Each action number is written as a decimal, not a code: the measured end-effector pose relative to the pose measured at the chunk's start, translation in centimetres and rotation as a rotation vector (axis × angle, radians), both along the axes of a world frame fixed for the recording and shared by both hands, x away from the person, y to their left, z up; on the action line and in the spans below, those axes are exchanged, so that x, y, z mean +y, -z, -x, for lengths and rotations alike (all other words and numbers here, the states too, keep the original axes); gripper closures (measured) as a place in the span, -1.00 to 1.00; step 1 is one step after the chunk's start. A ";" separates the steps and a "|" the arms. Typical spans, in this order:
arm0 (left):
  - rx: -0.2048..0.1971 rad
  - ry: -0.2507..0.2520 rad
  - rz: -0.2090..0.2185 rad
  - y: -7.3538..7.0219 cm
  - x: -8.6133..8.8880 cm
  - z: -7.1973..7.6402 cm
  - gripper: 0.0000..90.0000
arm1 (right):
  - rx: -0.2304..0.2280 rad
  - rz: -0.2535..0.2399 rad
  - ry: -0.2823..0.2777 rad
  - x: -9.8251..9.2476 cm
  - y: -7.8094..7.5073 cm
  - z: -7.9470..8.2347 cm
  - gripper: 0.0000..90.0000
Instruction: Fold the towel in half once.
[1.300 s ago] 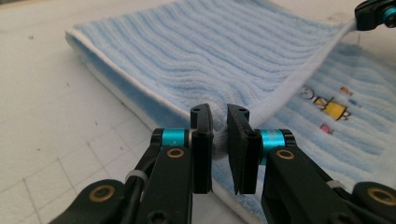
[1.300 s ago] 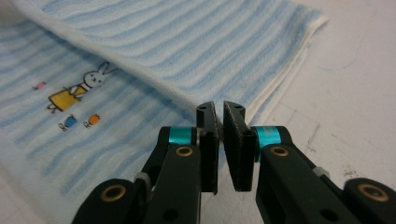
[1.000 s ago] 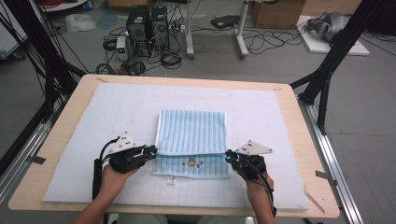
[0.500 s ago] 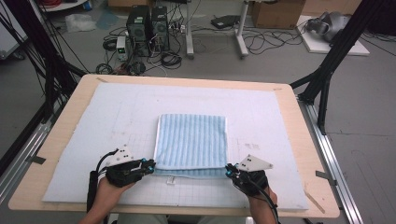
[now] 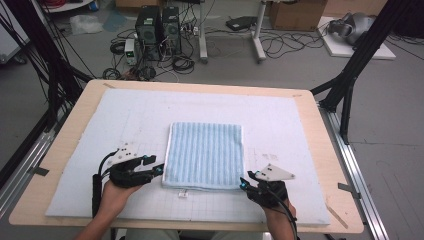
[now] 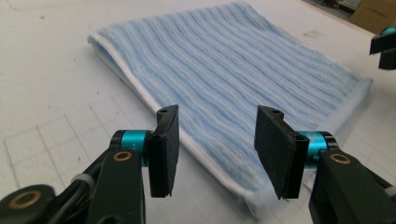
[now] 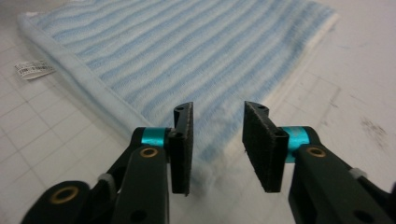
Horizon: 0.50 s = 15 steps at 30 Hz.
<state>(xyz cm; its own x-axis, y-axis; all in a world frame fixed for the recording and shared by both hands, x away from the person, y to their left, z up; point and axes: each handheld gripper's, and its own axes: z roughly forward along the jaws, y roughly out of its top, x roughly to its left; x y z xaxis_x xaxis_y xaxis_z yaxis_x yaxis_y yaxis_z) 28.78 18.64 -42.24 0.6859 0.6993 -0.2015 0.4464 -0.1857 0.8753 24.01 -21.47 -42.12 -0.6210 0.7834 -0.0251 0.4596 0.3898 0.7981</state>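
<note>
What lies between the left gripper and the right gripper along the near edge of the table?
The folded blue striped towel lies between left gripper and right gripper, its white label sticking out on the white mat; high view.

A light blue towel [image 5: 206, 155] with fine paler stripes lies folded flat, a neat near-square just below the middle of the high view, its stripes running from the near edge to the far one. A white hem borders its sides, and the layers stack at the near edge [image 6: 205, 154]. A small white label [image 7: 32, 70] pokes out from under that near edge.
</note>
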 end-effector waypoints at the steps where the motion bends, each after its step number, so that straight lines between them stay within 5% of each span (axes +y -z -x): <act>1: 0.008 0.006 0.011 0.2 -0.2 -0.3 0.21 | 0.005 0.001 -0.009 0.4 0.2 -0.4 0.48; 6: 0.059 0.037 -0.021 1.5 -1.9 -1.5 0.38 | 0.061 0.038 -0.051 1.8 1.4 -2.1 0.62; 11: 0.124 0.047 -0.128 2.3 -3.4 -1.5 0.46 | 0.063 0.120 -0.042 1.4 2.0 -1.9 0.63; 15: 0.108 0.046 -0.159 2.5 -3.6 -0.6 0.50 | 0.067 0.135 -0.039 0.8 1.9 -1.1 0.63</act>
